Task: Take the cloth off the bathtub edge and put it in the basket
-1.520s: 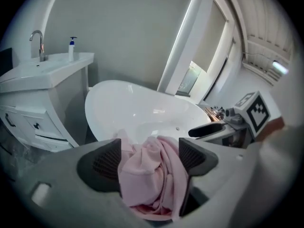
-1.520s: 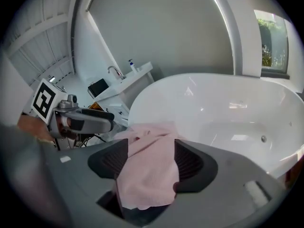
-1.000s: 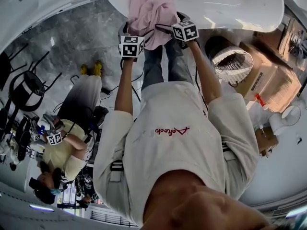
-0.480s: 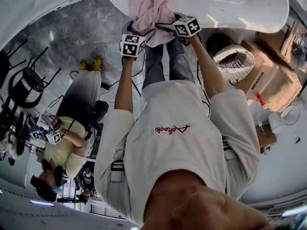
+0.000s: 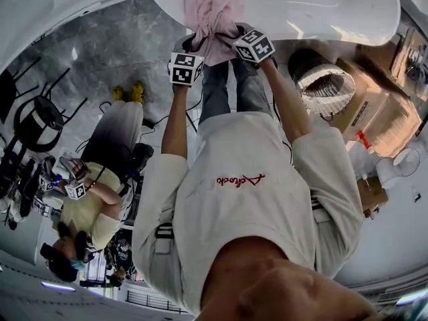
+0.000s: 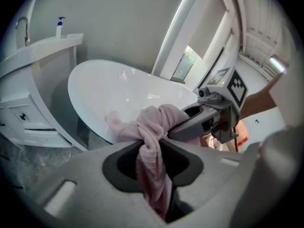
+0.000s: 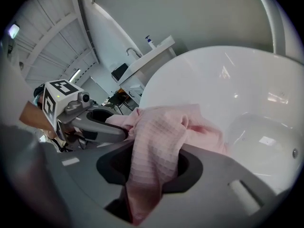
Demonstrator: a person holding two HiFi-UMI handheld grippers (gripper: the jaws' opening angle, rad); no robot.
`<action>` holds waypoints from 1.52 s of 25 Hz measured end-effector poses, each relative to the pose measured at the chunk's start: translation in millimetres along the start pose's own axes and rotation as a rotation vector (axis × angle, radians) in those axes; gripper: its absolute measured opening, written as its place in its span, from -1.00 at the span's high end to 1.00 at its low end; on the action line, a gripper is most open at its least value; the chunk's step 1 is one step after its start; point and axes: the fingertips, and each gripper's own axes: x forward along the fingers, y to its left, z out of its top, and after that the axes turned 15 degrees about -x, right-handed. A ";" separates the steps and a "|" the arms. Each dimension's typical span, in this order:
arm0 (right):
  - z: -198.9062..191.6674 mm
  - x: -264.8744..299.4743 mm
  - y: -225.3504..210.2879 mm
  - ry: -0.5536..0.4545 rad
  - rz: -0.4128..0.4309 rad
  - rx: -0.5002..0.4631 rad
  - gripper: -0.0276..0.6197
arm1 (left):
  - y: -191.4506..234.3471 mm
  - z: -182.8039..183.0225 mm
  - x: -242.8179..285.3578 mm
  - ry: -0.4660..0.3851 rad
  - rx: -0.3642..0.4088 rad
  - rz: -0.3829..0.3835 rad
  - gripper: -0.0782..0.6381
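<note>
The left hand-held gripper (image 6: 153,167) is closing its jaws on a gathered fold of the pink cloth (image 6: 151,122) — the fabric is bunching into a tight twist between them. The cloth is lying draped over the near edge of the white bathtub (image 5: 301,9), with part of it hanging down the outside. Just beside the left one, the right hand-held gripper (image 7: 151,175) is closing too, pinching another hanging fold of the same cloth. Further right, the wicker basket (image 5: 326,89) is standing on the floor beside the tub — well apart from the cloth.
</note>
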 end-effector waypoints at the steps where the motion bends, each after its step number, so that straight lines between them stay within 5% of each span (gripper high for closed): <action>1: 4.2 -1.3 1.6 -0.007 -0.011 -0.010 0.46 | -0.5 2.4 -1.6 -0.012 0.008 0.008 0.54; 13: 82.2 -53.5 19.0 -0.210 -0.134 -0.109 0.48 | -24.5 59.4 -37.9 -0.216 0.049 -0.018 0.63; 30: 275.7 -226.9 5.5 -0.562 -0.425 -0.321 0.48 | -132.3 272.0 -145.8 -0.588 0.322 -0.133 0.63; 38: 338.4 -323.6 25.1 -0.685 -0.596 -0.412 0.48 | -207.8 340.4 -206.6 -0.724 0.458 -0.225 0.63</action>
